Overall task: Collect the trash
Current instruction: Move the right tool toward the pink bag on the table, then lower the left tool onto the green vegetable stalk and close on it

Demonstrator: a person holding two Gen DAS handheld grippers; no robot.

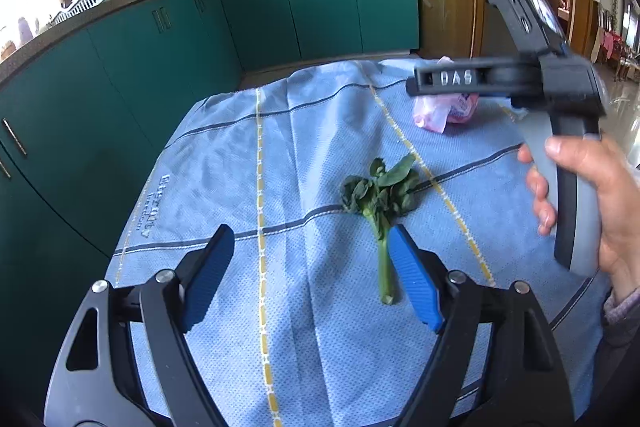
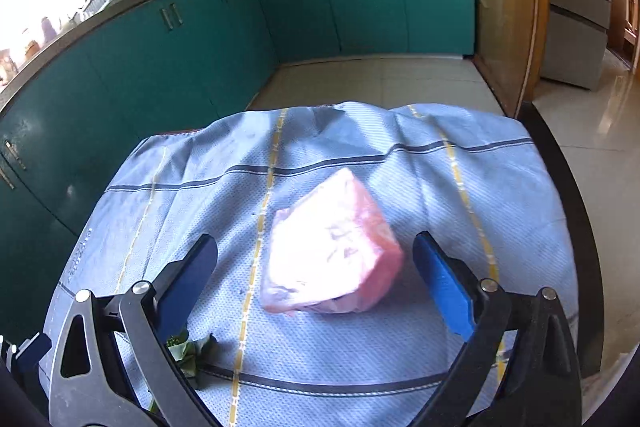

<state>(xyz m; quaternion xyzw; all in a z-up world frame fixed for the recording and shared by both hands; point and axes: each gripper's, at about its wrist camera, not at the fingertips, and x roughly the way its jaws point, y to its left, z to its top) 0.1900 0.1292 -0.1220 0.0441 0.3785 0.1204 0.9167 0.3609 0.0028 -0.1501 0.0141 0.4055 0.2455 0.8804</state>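
We held our left gripper [image 1: 310, 239] wide open with nothing in it. A wilted green vegetable [image 1: 380, 203] lay on the blue cloth [image 1: 224, 155], its stalk just beside the gripper's right blue finger. Our right gripper [image 2: 316, 247] was wide open too and held nothing. A pink plastic packet [image 2: 332, 251] lay on the cloth between its fingers, not touching them. Our right hand [image 1: 592, 203] gripped that gripper's grey handle.
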